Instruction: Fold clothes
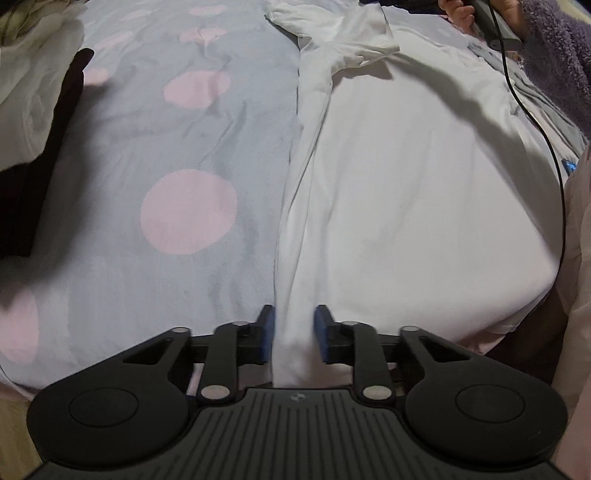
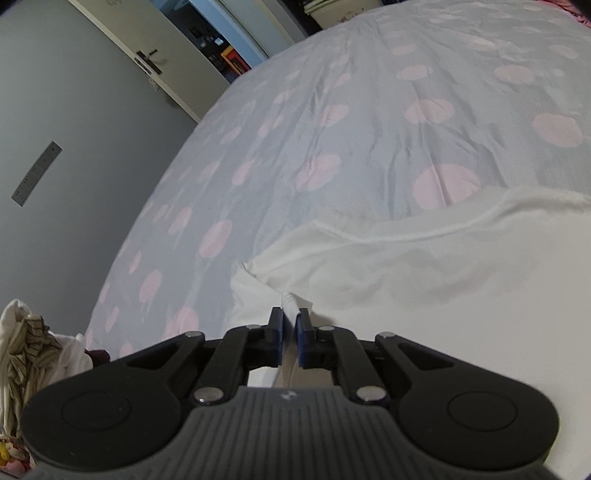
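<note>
A white garment [image 1: 406,184] lies spread on the blue bedsheet with pink dots [image 1: 184,147]. Its long left edge is folded into a ridge running toward my left gripper [image 1: 293,332]. The blue pads sit either side of that ridge, and the fabric fills the gap between them. In the right wrist view the same white garment [image 2: 443,266] covers the lower right, with a sleeve bunched at its left end. My right gripper [image 2: 290,325] is shut on a small pinch of that white fabric near the sleeve. A person's hand [image 1: 458,16] in a purple fuzzy sleeve [image 1: 554,59] holds the right tool at the top.
A pile of light clothes [image 1: 33,92] and a dark garment [image 1: 37,158] lie left of the sheet. A black cable [image 1: 554,166] hangs over the garment's right side. More crumpled clothes [image 2: 33,354] sit at the bed's corner. A grey wall [image 2: 74,166] and a door [image 2: 147,62] stand beyond.
</note>
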A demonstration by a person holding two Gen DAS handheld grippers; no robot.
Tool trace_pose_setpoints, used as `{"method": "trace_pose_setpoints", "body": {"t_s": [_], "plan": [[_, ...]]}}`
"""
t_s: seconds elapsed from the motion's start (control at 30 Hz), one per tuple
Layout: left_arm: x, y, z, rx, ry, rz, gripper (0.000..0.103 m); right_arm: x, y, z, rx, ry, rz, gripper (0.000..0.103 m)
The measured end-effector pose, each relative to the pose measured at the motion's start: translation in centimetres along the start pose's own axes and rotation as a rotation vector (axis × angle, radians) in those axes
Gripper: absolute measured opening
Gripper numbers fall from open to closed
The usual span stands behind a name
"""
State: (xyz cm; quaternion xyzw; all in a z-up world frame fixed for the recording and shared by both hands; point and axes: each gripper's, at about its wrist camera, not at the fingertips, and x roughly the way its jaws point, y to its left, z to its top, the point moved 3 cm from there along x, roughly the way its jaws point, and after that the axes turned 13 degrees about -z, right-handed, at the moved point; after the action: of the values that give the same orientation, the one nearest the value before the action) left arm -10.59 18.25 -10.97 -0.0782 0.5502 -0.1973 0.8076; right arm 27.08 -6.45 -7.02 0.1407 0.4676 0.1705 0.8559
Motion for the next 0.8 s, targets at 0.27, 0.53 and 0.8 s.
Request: {"method": "trace_pose_setpoints", "body": {"t_s": [0.27,0.53,0.8], "plan": [[-3.1,-2.9,0.9,0.019,-0.077,0.004,0.002,-2.1,0.9,1.4,0.005,-0.050,0.047,0.008],[-3.7,-10.6,3.6,0.105,-0.050,-0.037,0.001,-4.8,-0.1,3.1,0.052,-0.096,0.058,0.008],[-0.5,-16.4,4.8,0.109,-0.009,-0.144,0.001,-7.1,-4.1,4.0,0.097,-0.119,-0.014,0.008]]}}
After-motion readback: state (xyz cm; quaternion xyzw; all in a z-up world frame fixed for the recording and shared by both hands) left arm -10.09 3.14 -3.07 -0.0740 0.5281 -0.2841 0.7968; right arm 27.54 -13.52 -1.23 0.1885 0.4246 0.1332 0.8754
